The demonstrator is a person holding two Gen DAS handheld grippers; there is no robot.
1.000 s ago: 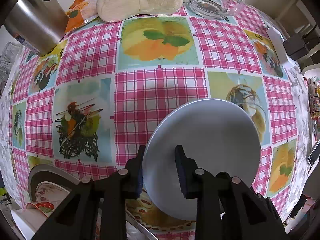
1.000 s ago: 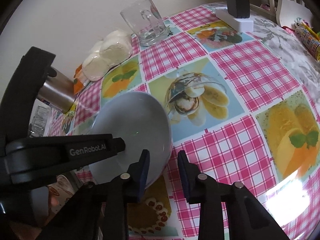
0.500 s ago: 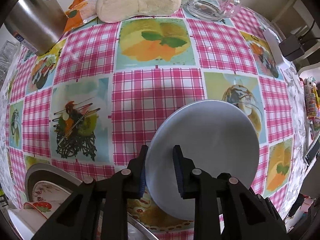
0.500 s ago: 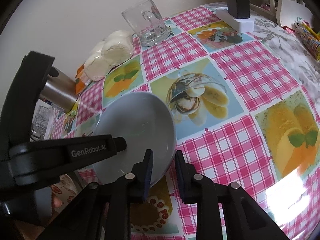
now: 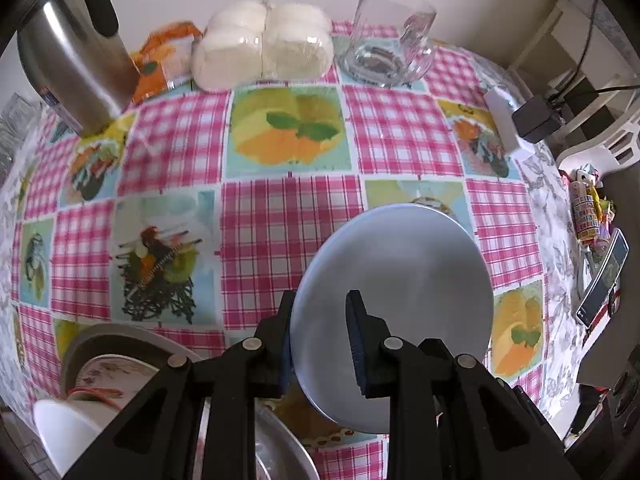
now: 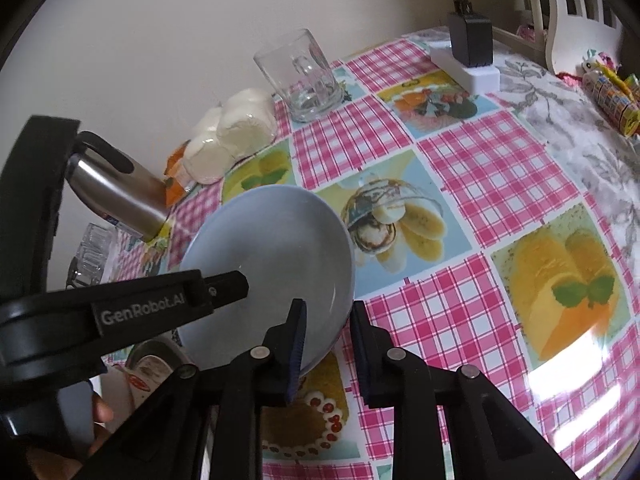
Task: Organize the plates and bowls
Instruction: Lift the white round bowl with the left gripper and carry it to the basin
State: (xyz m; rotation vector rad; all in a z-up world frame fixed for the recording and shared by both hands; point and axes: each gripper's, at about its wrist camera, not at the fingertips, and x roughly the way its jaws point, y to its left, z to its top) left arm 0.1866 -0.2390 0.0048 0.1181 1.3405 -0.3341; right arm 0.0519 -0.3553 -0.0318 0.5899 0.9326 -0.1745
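A light blue shallow plate (image 5: pixel 400 276) hangs tilted above the checked tablecloth (image 5: pixel 280 216), held from two sides. My left gripper (image 5: pixel 320 336) is shut on its near rim, one pad under and one pad on the inner face. In the right wrist view the same blue plate (image 6: pixel 276 260) fills the middle. My right gripper (image 6: pixel 328 336) is shut on its lower right rim. The left gripper's finger (image 6: pixel 224 292) reaches onto the plate from the left. At lower left stand stacked dishes (image 5: pixel 108 360): a grey plate, a patterned bowl and a white bowl.
Along the wall stand a steel kettle (image 5: pixel 76 64), wrapped white buns (image 5: pixel 264 52) and a glass mug (image 5: pixel 388 52). A power strip with a black adapter (image 5: pixel 520 120) and a phone (image 5: pixel 604 284) lie at the right. A metal pan's rim (image 5: pixel 280 444) shows below the plate.
Both grippers closed slightly onto the plate's rim, then rose with it; the table has dropped away and more of the wall and kettle shows.
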